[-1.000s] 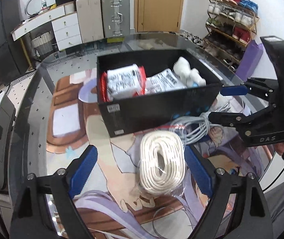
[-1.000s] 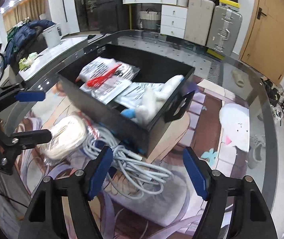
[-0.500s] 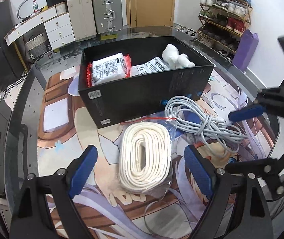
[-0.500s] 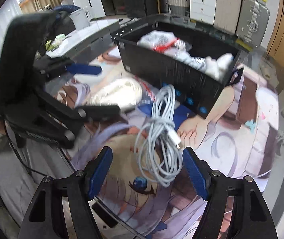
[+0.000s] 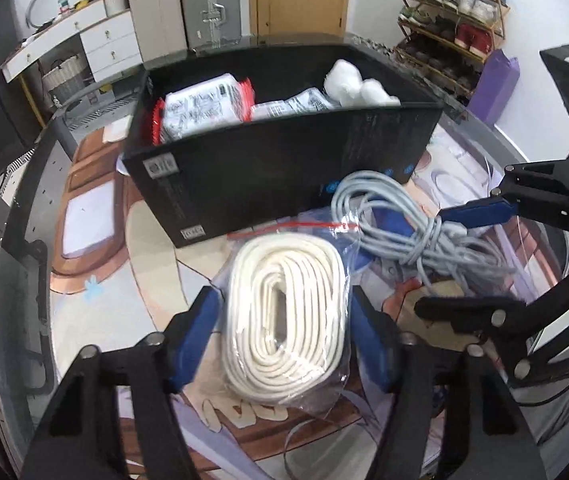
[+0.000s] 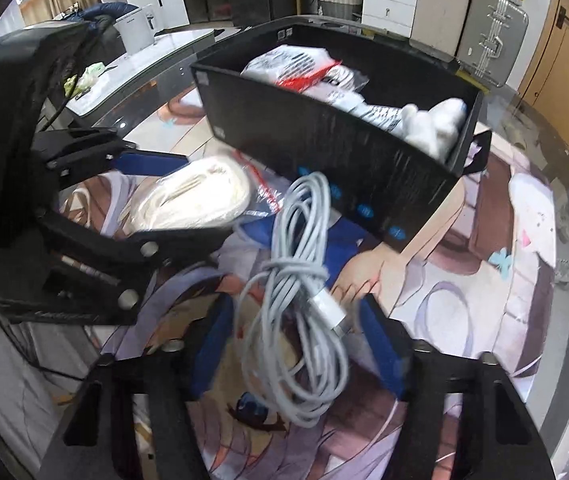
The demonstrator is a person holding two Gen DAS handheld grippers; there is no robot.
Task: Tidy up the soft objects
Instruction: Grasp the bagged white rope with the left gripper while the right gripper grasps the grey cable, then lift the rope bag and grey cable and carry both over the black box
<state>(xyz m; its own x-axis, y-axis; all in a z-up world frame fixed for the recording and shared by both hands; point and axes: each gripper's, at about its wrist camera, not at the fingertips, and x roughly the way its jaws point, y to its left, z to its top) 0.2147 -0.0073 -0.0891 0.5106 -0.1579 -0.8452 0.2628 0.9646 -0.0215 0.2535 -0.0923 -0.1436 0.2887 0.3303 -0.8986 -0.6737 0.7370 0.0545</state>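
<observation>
A coil of white rope in a clear bag [image 5: 286, 316] lies on the printed mat in front of a black box [image 5: 284, 172]. My left gripper [image 5: 284, 340] is open, its blue pads on either side of the coil. A bundle of grey cable [image 6: 300, 300] lies to the right of the coil. My right gripper [image 6: 296, 348] is open around the cable's near end. The box [image 6: 324, 136] holds white packets with red edges [image 5: 200, 108] and a white plush toy [image 5: 356, 84]. The coil also shows in the right wrist view [image 6: 192, 200].
The printed mat [image 6: 484, 280] covers a round glass table [image 5: 20, 208]. Suitcases [image 5: 208, 4] and white drawers stand behind the table. A shoe rack [image 5: 452, 12] stands at the back right. The right gripper shows at the right of the left wrist view [image 5: 472, 256].
Both grippers have moved down and forward. The left one now straddles the rope coil and the right one straddles the grey cable. Both jaws look narrower than before.
</observation>
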